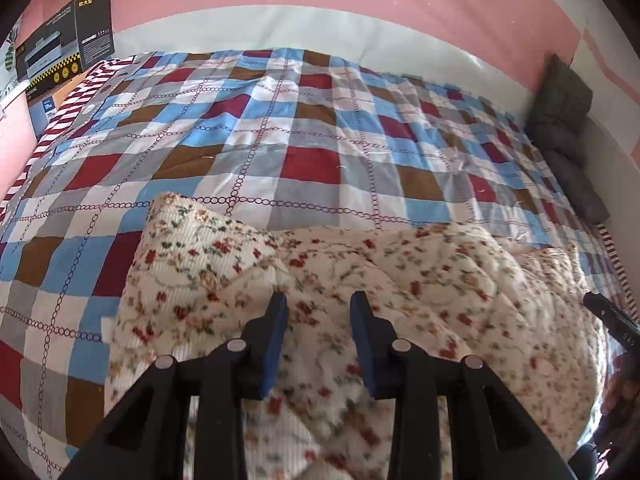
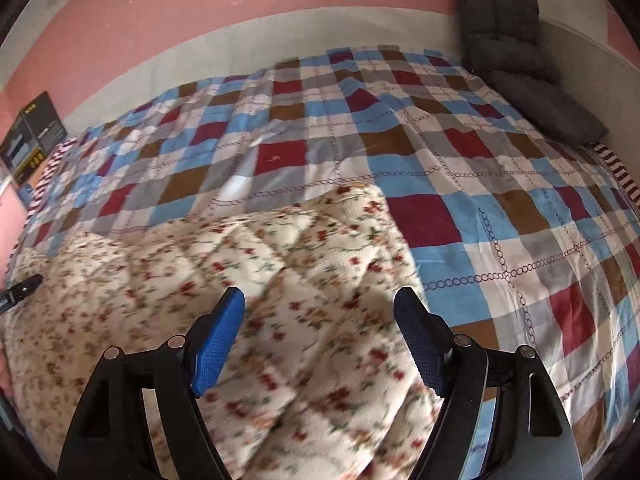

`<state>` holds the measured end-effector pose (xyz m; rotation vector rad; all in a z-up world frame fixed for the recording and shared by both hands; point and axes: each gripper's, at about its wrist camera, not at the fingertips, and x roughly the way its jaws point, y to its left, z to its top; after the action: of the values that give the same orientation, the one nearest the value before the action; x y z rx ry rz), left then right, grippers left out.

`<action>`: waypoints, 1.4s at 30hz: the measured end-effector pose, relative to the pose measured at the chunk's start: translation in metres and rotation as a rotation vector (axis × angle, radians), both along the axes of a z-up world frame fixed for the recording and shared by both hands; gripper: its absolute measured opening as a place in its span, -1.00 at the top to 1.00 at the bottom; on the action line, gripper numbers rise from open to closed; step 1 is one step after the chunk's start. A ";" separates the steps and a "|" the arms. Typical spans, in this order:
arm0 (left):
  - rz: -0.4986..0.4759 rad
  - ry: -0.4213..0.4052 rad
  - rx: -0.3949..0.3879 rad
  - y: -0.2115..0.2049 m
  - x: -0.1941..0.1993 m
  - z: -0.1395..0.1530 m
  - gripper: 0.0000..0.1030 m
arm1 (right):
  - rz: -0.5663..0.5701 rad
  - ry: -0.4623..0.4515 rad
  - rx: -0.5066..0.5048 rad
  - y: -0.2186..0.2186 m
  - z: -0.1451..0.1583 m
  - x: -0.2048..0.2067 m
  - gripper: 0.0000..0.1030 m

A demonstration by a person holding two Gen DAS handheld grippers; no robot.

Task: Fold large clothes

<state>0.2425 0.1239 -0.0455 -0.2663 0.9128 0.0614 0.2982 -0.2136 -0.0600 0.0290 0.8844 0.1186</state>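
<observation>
Floral padded garment (image 1: 360, 288), cream with small red and green sprigs, bunched in a thick heap at near edge of bed. Lying on checked quilt (image 1: 248, 128) of blue, red, brown, grey and white squares crossed by chain-link lines. One corner of garment raised in a rounded peak toward left in the left wrist view; same heap seen from the other side (image 2: 248, 280) in the right wrist view, far corner ending against a dark red square.

Left gripper (image 1: 319, 300) over the heap, blue pads part-way apart, fabric showing in the gap; no pad seen pressing on cloth. Right gripper (image 2: 320, 298) also above the heap, jaws spread wide, nothing clamped. Right gripper's tip visible at far right edge of the left view, a hand below it.

Containers: printed cardboard box (image 1: 64, 40), black with a product picture, standing closed at far left corner of bed against pink wall; contents not visible. A second box beneath it, mostly hidden.

Dark grey cushions (image 2: 516, 68) stacked at far right corner, touching quilt edge. Red-and-white striped cloth (image 1: 60, 116) along left margin of quilt.
</observation>
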 end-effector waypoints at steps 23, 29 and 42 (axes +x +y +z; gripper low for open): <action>-0.054 0.047 -0.007 -0.055 -0.119 0.007 0.30 | 0.260 0.002 0.003 0.096 0.019 -0.139 -0.53; -0.088 0.074 0.018 -0.065 -0.123 -0.008 0.23 | 0.303 0.101 -0.086 0.124 -0.034 -0.140 -0.57; 0.088 0.049 0.012 0.019 -0.097 -0.001 0.23 | 0.328 0.039 -0.007 0.161 0.000 -0.081 -0.56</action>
<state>0.1454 0.1434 -0.0467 -0.2949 0.9488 0.1550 0.2174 -0.0525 -0.0600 -0.1208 0.9238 0.4223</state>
